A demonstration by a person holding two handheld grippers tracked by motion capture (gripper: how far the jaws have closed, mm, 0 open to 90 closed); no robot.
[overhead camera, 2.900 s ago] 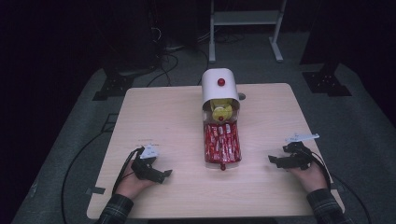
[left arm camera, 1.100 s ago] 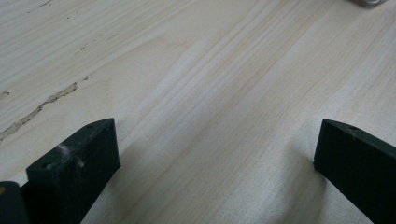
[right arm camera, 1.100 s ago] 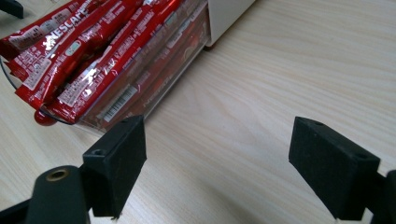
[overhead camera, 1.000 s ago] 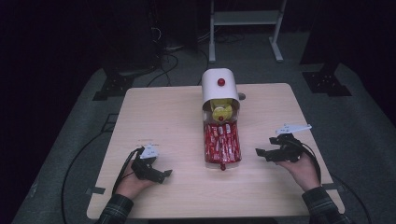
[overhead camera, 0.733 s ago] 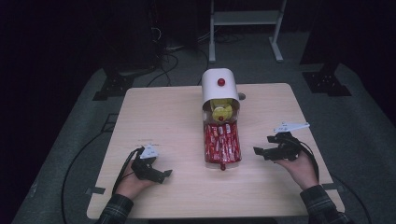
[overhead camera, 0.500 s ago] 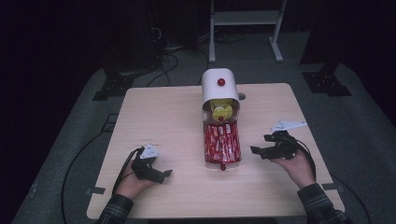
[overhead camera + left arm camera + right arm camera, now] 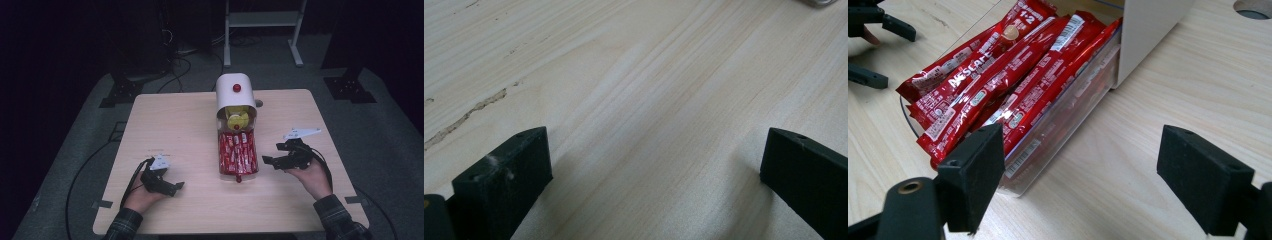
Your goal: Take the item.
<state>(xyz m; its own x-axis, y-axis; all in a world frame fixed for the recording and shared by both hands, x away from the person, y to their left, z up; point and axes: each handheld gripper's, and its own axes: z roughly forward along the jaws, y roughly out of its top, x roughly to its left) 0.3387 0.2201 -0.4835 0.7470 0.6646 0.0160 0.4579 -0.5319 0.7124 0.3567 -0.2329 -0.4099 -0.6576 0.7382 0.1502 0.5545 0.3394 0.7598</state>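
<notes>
Since the earlier frames the right hand-held gripper (image 7: pixel 276 154) has slid from the lower right toward frame centre, jaws spread, just beside the clear tray (image 7: pixel 1058 135) of red sachets (image 7: pixel 236 153) (Nescafé sticks). Lower left, the left hand-held gripper (image 7: pixel 170 187) rests spread on the counter (image 7: pixel 180 125). Farther up sits the white dispenser (image 7: pixel 234 91).
</notes>
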